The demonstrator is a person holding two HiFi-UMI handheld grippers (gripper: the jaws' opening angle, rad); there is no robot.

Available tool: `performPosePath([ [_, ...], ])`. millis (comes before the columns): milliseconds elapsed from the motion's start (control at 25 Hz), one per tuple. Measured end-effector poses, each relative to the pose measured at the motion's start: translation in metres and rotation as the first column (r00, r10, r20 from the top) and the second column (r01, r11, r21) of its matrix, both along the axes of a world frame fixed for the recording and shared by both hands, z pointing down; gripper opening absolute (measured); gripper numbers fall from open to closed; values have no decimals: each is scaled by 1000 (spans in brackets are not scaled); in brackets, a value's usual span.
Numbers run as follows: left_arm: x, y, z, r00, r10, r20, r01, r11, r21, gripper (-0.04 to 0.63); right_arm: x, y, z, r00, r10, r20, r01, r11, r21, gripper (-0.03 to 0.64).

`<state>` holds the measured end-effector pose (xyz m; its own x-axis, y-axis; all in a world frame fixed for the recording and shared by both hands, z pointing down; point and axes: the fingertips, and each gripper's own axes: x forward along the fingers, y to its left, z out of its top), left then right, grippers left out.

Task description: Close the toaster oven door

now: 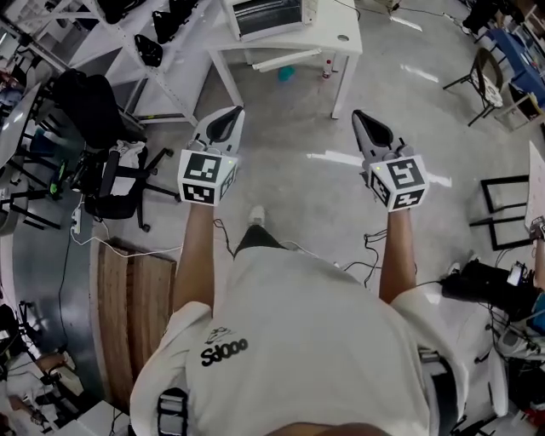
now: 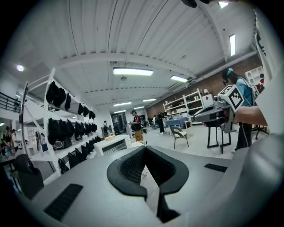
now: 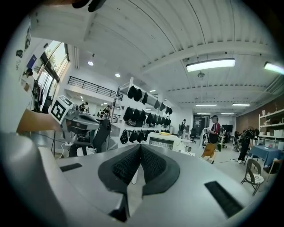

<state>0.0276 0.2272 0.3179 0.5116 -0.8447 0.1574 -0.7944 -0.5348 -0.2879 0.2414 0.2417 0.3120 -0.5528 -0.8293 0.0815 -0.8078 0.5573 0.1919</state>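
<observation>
The toaster oven point(image 1: 268, 15) stands on a white table point(image 1: 341, 38) at the far end of the floor, well ahead of both grippers. From here I cannot tell how its door stands. It shows small in the left gripper view point(image 2: 114, 145) and in the right gripper view point(image 3: 162, 142). My left gripper point(image 1: 223, 119) and right gripper point(image 1: 368, 122) are held out side by side at about waist height, pointing toward the table. Both are shut with nothing between the pads. Each gripper's camera sees the other: the right gripper point(image 2: 217, 111) and the left gripper point(image 3: 75, 119).
A black office chair point(image 1: 102, 128) and white shelving with dark bags point(image 1: 153, 43) are on the left. A wooden board point(image 1: 136, 306) lies on the floor beside me, with cables trailing. A black chair point(image 1: 485, 77) and a black frame point(image 1: 507, 200) stand right. A person point(image 3: 212, 142) stands beyond the table.
</observation>
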Motion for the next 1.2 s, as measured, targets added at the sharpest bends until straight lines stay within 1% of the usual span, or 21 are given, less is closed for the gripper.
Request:
performPosePath([
  [240,7,-38,5,1000,31,2,-31,1000,2,17,2,-33,7,1000,14,-2,-14,1000,-13,9],
  [360,0,-73,12,999,43,-22,-42,999,5,17,-6,-60,16,1000,19,-19,-19,1000,-6,9],
  [520,-10,-140,13,997,76,-31,-75,997,32,17,-15,-124,20,998,51,-36,-51,999,16,9],
  [680,-28,-217,3,994,102,-43,-102,995,22,17,-36,-199,4,997,72,-25,-72,997,13,9],
  [760,-39,-255,1,991,120,-54,-120,993,2,18,-52,-234,-1,997,72,-34,-72,997,-2,9],
  [840,-47,-291,8,987,146,-64,-149,988,-40,18,-65,-266,0,997,68,-47,-69,997,-21,9],
  [1040,-62,-364,43,976,211,-60,-217,965,-145,21,-93,-342,19,996,60,-73,-66,994,-90,9],
  [1160,-72,-398,64,968,237,-83,-248,950,-187,71,-111,-379,33,995,44,-92,-56,990,-132,9],
  [1200,-75,-408,71,965,247,-88,-260,946,-196,72,-117,-391,37,995,44,-94,-58,988,-144,9],
])
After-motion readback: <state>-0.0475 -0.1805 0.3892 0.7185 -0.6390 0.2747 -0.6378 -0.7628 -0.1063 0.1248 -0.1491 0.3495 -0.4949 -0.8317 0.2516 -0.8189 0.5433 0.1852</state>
